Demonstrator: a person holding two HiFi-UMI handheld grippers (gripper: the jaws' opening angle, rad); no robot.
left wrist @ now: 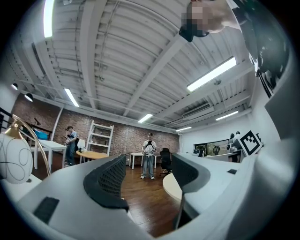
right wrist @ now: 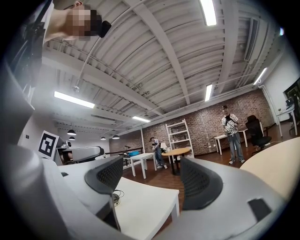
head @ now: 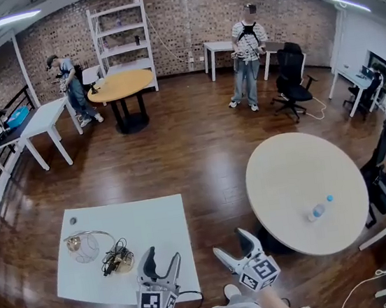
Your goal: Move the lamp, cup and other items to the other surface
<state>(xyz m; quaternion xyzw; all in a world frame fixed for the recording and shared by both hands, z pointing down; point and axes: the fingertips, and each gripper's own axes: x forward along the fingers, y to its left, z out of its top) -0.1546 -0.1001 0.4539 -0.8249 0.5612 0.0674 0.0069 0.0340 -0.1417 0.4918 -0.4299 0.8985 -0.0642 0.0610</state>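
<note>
On the white square table point(head: 153, 225) at the lower left stands a lamp point(head: 85, 245) with a clear globe and a gold arc. Beside it lies a small gold object in a tangle of dark cords point(head: 117, 258). A little dark round thing point(head: 73, 220) sits near the table's far left corner. My left gripper point(head: 161, 257) hangs open over the table's near right corner, empty. My right gripper point(head: 231, 245) is open and empty over the floor, between the two tables. In the left gripper view the lamp point(left wrist: 11, 152) shows at the left edge. The right gripper view looks across the white table point(right wrist: 140, 201).
A round beige table point(head: 287, 172) stands at the right with a water bottle point(head: 318, 209) lying on it. Office chairs point(head: 379, 174) stand beyond it. Two people point(head: 245, 55) stand at the far end near other tables and a shelf point(head: 120, 32).
</note>
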